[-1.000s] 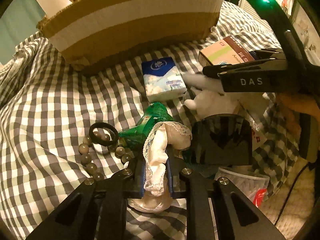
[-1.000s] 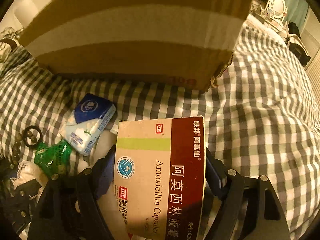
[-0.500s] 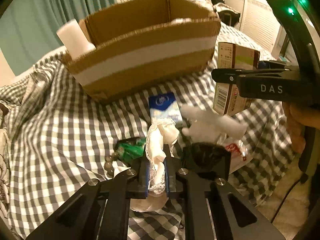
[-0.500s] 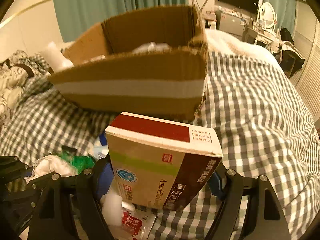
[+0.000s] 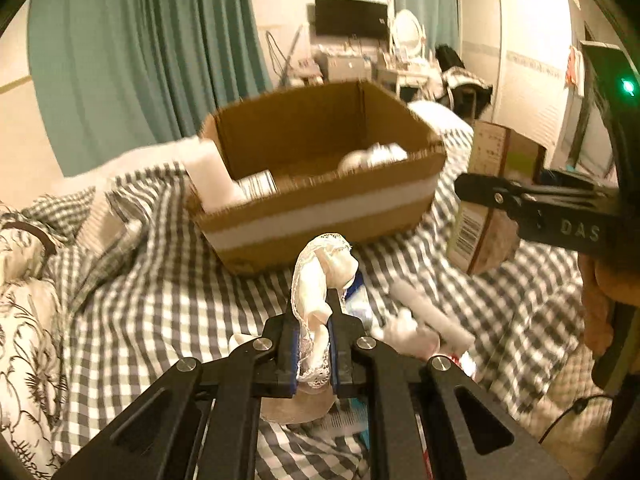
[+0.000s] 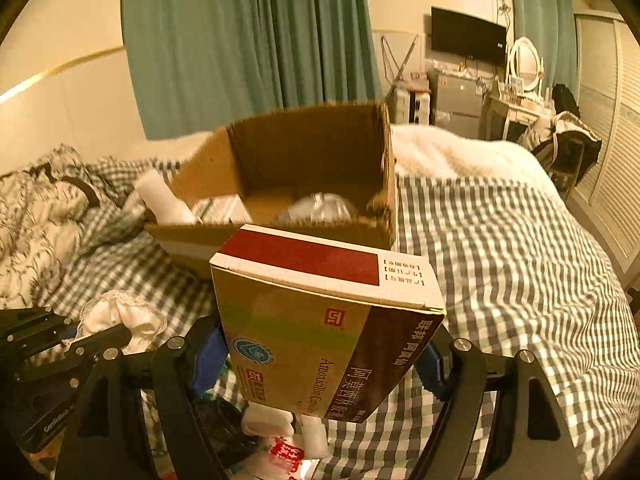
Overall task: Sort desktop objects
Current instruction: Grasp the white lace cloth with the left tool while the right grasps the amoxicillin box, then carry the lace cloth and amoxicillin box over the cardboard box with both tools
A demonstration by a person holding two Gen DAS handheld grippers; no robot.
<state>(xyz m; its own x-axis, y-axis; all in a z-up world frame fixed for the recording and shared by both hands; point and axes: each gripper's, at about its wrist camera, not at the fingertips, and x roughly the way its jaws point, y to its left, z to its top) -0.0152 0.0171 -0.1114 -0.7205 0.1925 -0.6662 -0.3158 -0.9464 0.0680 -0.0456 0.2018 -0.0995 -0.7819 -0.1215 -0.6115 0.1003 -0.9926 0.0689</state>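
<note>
My left gripper (image 5: 313,350) is shut on a white lace-trimmed cloth (image 5: 320,264), which sticks up between its pads above the checked bedspread (image 5: 140,300). My right gripper (image 6: 320,356) is shut on a medicine carton (image 6: 320,320) with a dark red panel, lifted off the bed; the same carton (image 5: 496,184) and gripper show at the right of the left wrist view. Ahead of both stands an open cardboard box (image 5: 320,200), (image 6: 304,168) with a white stripe, holding a white roll (image 6: 160,196), a small pack and a clear plastic item.
Loose items lie on the bed below the grippers: a blue tissue pack (image 5: 358,300), white pieces (image 5: 424,316) and a red-and-white packet (image 6: 284,452). A patterned quilt (image 6: 36,224) is bunched at the left. The bed's edge drops off to the right.
Both grippers have risen and tilted up with their loads. The box's inside now shows, and the beads and green packet have dropped out of sight.
</note>
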